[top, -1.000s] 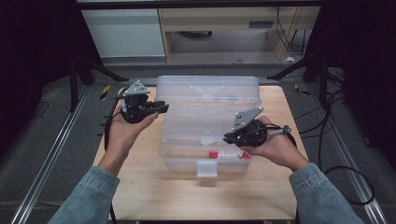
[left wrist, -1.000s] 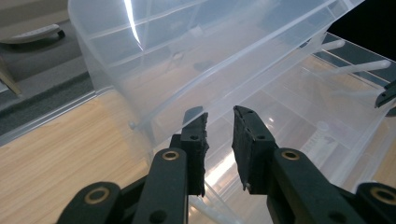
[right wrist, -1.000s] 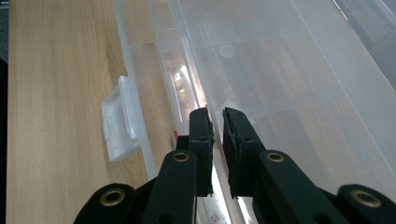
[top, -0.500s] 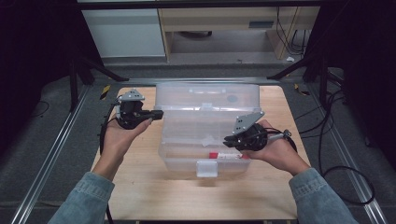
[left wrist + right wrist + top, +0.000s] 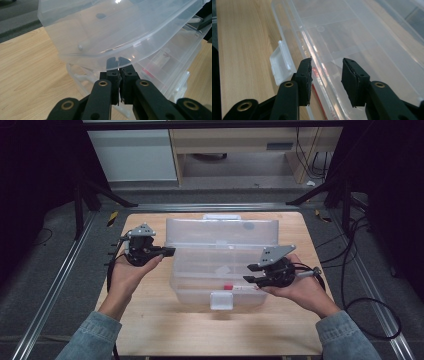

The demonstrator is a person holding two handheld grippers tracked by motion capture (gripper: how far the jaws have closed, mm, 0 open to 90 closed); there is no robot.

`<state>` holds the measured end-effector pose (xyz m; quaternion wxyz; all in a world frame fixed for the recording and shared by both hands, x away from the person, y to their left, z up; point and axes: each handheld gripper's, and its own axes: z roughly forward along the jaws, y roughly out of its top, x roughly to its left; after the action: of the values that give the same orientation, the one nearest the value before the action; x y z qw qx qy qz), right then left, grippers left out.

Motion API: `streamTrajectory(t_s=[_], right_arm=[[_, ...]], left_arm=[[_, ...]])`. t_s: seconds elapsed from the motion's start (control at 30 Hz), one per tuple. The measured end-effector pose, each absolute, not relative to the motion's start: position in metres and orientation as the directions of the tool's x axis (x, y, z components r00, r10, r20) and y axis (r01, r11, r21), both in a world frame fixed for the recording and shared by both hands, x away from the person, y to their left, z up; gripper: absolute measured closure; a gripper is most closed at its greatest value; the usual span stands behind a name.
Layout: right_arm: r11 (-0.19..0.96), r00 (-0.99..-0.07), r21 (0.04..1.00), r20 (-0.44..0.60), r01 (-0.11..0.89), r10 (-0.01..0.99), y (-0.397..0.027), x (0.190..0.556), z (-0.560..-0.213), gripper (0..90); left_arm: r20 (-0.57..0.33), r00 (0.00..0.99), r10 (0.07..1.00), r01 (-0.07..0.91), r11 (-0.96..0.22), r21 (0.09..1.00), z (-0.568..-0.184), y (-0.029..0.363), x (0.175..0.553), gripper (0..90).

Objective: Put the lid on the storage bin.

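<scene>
The clear plastic organiser box [image 5: 220,265] sits mid-table [image 5: 150,330] with its lid [image 5: 105,32] half raised. The left gripper [image 5: 117,62] pinches the lid's rim, jaws nearly closed, holding it up. The right gripper [image 5: 325,75], at the box's front edge beside the latch [image 5: 280,63], has just been opening; its jaws straddle the rim without pressing on it.

No text, label, brand, number or sign can be read on anything here.

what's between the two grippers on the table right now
In the high view, the clear plastic box with its lid raised lies between the left gripper and the right gripper. A white latch sits on its near edge.
</scene>
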<state>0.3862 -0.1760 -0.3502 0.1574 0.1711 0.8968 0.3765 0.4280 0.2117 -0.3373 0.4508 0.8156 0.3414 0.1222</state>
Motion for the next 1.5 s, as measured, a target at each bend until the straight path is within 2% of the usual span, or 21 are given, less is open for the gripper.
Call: streamTrajectory(t_s=[0.17,0.47,0.7,1.17,1.5], right_arm=[[0.626,-0.869,0.754,-0.16,0.198,0.468,-0.191,0.377,-0.347,61.2],[0.587,-0.822,0.773,-0.16,0.24,0.547,-0.22,0.367,-0.344,72.0],[0.567,-0.783,0.774,-0.154,0.283,0.602,-0.237,0.366,-0.347,77.0],[0.54,-0.719,0.755,-0.133,0.372,0.682,-0.258,0.369,-0.365,79.2],[0.522,-0.699,0.757,-0.123,0.393,0.704,-0.264,0.37,-0.37,76.4]], left_arm=[[-0.111,0.738,0.666,0.452,-0.365,0.814,-0.34,0.213,0.426,88.7],[-0.095,0.745,0.66,0.447,-0.389,0.806,-0.343,0.214,0.421,89.2],[-0.089,0.75,0.655,0.449,-0.406,0.796,-0.347,0.215,0.416,89.4],[-0.091,0.773,0.628,0.436,-0.421,0.796,-0.359,0.219,0.409,89.5],[-0.07,0.78,0.622,0.422,-0.44,0.792,-0.362,0.219,0.404,89.6]])
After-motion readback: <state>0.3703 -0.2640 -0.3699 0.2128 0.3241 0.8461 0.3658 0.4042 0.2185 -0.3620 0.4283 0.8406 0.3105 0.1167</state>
